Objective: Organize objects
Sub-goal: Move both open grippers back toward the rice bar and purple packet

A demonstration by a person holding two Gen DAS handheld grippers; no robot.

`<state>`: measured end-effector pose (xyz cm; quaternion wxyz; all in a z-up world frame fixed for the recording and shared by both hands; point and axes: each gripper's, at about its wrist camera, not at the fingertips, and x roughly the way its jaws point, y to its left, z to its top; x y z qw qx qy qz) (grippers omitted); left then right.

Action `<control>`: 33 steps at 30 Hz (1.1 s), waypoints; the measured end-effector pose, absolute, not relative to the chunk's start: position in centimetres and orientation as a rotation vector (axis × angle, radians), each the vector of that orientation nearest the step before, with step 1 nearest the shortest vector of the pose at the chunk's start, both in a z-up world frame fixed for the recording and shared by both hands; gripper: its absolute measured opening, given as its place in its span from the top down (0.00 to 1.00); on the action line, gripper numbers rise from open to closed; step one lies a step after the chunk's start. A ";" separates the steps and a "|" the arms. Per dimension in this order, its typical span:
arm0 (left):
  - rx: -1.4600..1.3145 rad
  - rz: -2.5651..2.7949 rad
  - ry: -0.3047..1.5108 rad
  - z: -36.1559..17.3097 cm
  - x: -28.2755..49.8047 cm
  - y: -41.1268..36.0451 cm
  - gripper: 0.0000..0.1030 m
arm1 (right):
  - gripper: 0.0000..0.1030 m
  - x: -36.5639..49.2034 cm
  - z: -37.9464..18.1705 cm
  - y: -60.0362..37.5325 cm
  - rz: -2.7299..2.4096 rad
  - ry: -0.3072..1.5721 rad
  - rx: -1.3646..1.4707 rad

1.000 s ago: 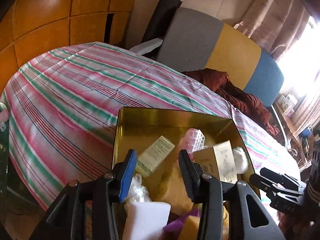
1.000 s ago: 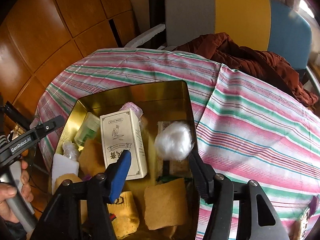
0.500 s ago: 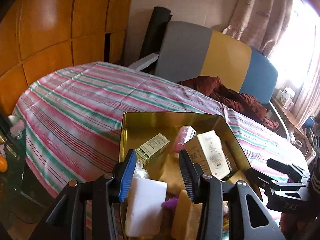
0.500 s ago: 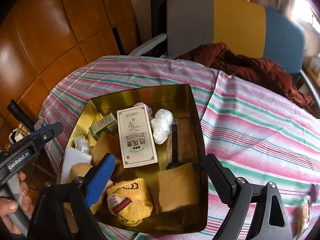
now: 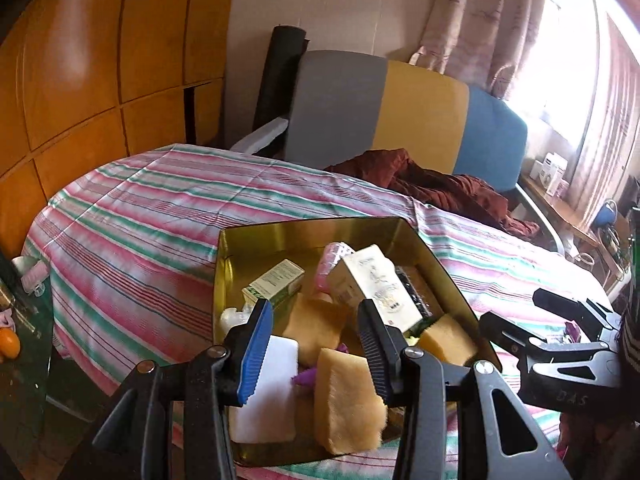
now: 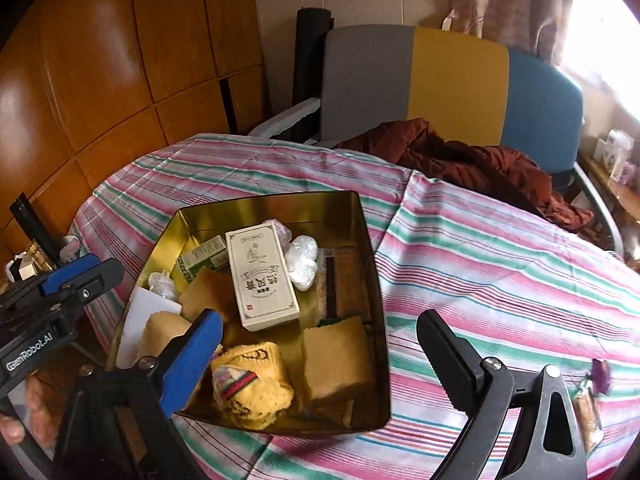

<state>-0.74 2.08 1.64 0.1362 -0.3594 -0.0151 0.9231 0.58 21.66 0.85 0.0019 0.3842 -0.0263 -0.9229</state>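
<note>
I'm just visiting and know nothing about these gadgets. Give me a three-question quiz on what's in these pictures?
1. True or false: the white cotton ball lies inside the gold tin.
2. What lies beside the cream box, on its left? A) green box B) spoon C) cup
3. Fill in: the right gripper holds ____.

Key:
1. True.
2. A, the green box.
3. Nothing; its jaws are opening, with nothing gripped between them.

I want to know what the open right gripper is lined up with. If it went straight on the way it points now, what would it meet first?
Probably the tan sponge block in the near right corner of the gold tin. The right gripper has nothing between its opening jaws; depth is uncertain.
</note>
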 end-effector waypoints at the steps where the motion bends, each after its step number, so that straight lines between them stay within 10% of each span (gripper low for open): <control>1: -1.038 2.669 -0.039 1.7 -0.6 2.2 0.57 | 0.04 0.8 0.9 21.9 -2.904 -0.087 1.204; 33: -0.980 2.438 0.216 2.0 2.8 11.4 0.57 | 0.01 5.8 0.5 36.6 -3.183 -0.253 1.349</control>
